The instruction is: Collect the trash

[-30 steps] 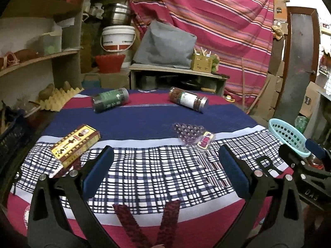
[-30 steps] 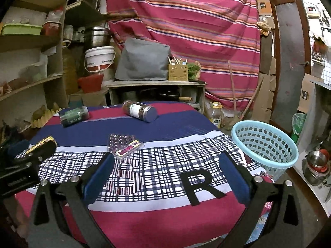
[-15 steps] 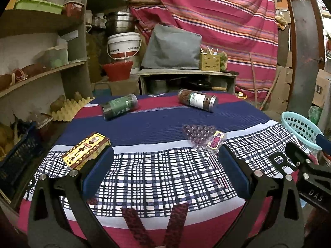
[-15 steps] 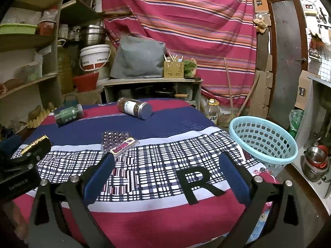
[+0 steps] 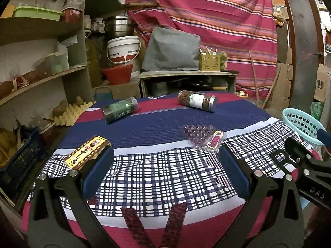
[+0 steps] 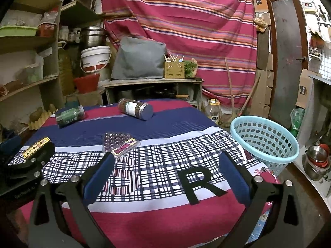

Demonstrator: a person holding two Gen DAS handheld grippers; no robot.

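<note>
On the cloth-covered table [image 5: 165, 177] lie a green-labelled jar [image 5: 120, 112], a brown jar with a silver lid [image 5: 197, 100], a clear blister tray with a purple label [image 5: 203, 137] and a gold-and-red box [image 5: 86, 152]. The same jars [image 6: 70, 116] [image 6: 135, 109], tray [image 6: 120, 143] and box [image 6: 36, 146] show in the right wrist view. A light blue basket [image 6: 264, 142] stands off the table's right edge. My left gripper [image 5: 165, 171] is open over the checked cloth. My right gripper [image 6: 165, 175] is open, holding nothing.
Shelves [image 5: 39, 76] with clutter line the left side. A low bench [image 5: 186, 76] with a grey bag, a white bucket [image 5: 123, 49] and a striped curtain stand behind. Metal bowls [image 6: 316, 161] sit on the floor at right. An egg tray [image 5: 70, 114] lies beside the table.
Both grippers have drawn back and risen a little, so the table items sit farther off and more of the room shows. Nothing on the table has moved.
</note>
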